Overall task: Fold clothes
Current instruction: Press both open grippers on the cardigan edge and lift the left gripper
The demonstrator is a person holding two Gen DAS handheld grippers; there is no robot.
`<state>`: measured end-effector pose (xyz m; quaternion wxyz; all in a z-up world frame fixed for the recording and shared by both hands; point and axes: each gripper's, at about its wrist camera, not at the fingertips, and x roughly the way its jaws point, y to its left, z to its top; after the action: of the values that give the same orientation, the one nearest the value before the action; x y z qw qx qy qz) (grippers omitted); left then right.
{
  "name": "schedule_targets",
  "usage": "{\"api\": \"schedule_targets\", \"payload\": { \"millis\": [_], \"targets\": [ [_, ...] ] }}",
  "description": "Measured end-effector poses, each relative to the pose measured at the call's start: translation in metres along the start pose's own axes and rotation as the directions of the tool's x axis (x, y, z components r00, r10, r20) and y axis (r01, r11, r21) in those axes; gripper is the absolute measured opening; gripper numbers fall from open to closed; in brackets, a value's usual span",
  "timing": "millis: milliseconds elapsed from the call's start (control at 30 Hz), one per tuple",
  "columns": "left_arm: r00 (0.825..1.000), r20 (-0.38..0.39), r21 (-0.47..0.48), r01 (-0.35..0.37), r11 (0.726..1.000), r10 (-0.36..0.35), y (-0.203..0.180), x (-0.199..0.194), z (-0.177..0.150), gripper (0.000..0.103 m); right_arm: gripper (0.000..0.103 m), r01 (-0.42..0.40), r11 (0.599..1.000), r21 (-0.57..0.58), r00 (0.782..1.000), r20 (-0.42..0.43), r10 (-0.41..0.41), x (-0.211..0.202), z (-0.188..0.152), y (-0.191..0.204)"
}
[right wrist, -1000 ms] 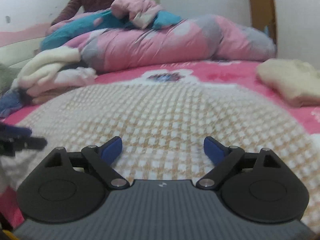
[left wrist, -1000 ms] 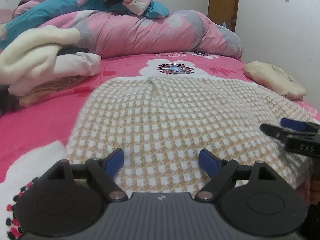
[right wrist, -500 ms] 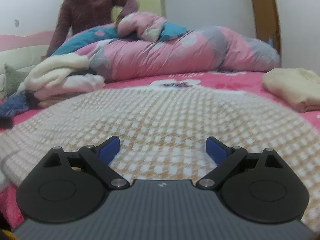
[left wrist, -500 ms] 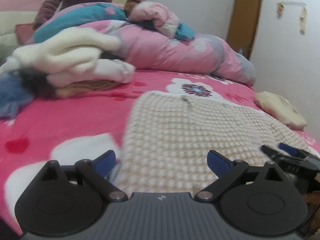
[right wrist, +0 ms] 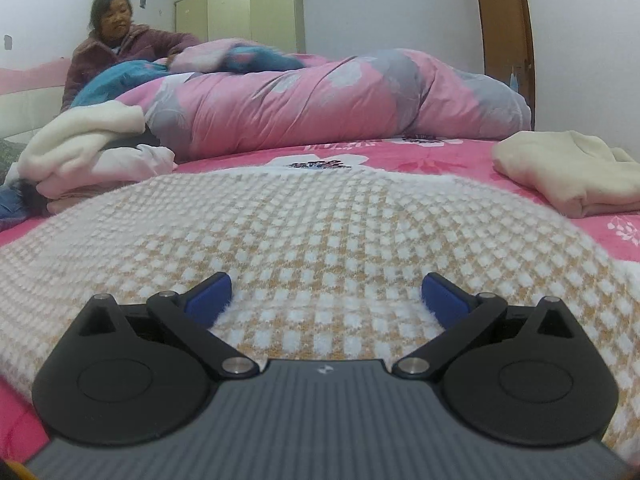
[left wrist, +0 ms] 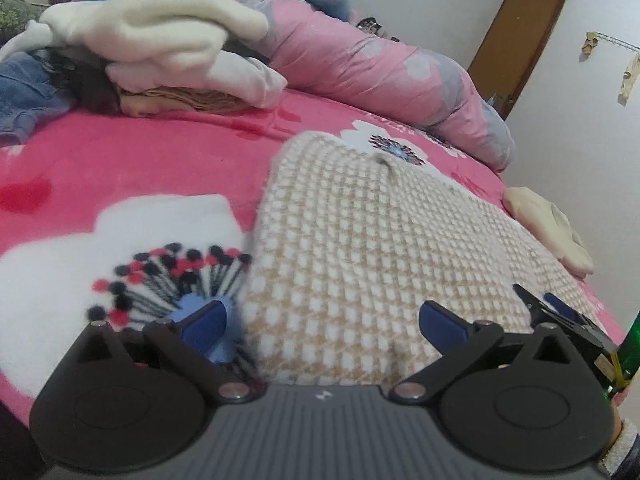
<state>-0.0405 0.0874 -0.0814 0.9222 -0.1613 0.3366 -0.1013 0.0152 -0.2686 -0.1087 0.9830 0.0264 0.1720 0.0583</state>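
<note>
Checked knit garment (left wrist: 360, 248) was spread flat on the bed (left wrist: 120, 168). Soft, thick and limp handling was judged; near hem corners were favoured for grip. Left tongs (left wrist: 322, 322) and right tongs (right wrist: 326, 294) were seen wide, empty.

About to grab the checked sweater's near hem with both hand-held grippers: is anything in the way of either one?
Nothing visible is. Both the left hand-held gripper and the right hand-held gripper are open right over the checked sweater. The cream garment and the clothes pile lie off to the sides.
</note>
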Motion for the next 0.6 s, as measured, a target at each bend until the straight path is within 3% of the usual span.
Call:
{"api": "schedule_targets", "payload": {
  "millis": [67, 167, 367, 600],
  "targets": [
    [1.000, 0.003, -0.037, 0.002, 0.999, -0.002, 0.008, -0.008, -0.001, 0.103, 0.102, 0.000, 1.000, -0.001, 1.000, 0.002, 0.000, -0.001, -0.001, 0.000],
    [0.998, -0.016, -0.106, 0.057, 0.993, -0.059, 0.015, -0.010, -0.011, 0.103, 0.102, -0.001, 1.000, -0.003, 1.000, 0.005, 0.001, -0.002, 0.000, 0.003],
    [0.983, -0.038, -0.238, 0.165, 0.957, -0.178, 0.027, -0.011, -0.030, 0.102, 0.102, -0.002, 1.000, -0.004, 1.000, 0.004, 0.002, -0.002, 0.001, 0.004],
    [0.968, 0.077, -0.355, 0.250, 0.901, -0.238, 0.031, 0.006, -0.039, 0.102, 0.102, 0.003, 1.000, -0.005, 1.000, 0.010, -0.003, -0.004, 0.001, 0.006]
  ]
}}
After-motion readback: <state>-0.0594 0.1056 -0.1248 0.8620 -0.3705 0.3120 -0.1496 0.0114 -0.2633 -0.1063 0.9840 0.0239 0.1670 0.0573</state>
